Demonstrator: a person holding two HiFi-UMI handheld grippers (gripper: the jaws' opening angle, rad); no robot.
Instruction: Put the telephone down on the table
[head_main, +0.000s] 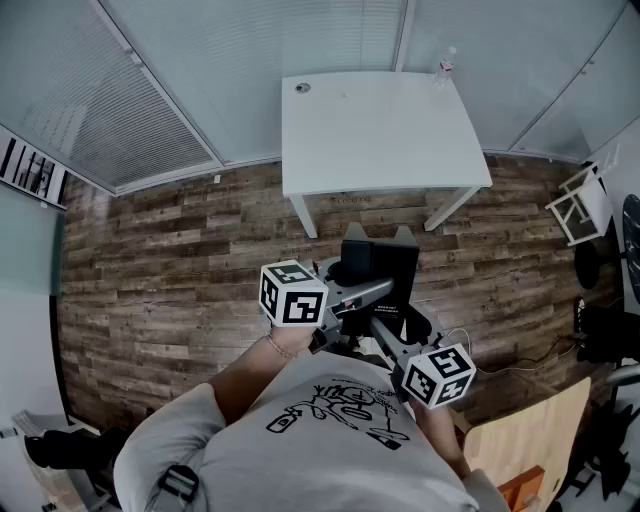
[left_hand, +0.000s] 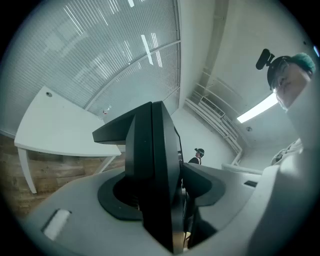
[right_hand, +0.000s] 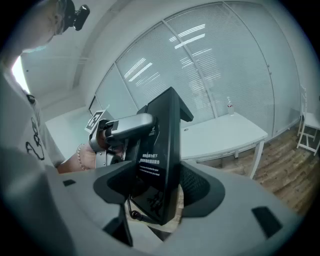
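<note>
I hold a black telephone (head_main: 381, 264) in the air between both grippers, over the wooden floor and short of the white table (head_main: 380, 130). My left gripper (head_main: 345, 300) is shut on the telephone (left_hand: 152, 160) from the left; its jaws press on the thin black body. My right gripper (head_main: 385, 330) is shut on it from the right. In the right gripper view the telephone (right_hand: 161, 155) stands upright between the pads of the right gripper (right_hand: 160, 187), printed label facing me, and the left gripper (right_hand: 125, 127) clamps its upper part. The left gripper (left_hand: 160, 187) shows its pads tight on the body.
The table (right_hand: 225, 132) stands ahead by the glass wall, with a small bottle (head_main: 445, 65) at its far right corner and a small round thing (head_main: 303, 88) at its far left. A white folding chair (head_main: 578, 205) is at the right. A wooden board (head_main: 520, 440) lies at the lower right.
</note>
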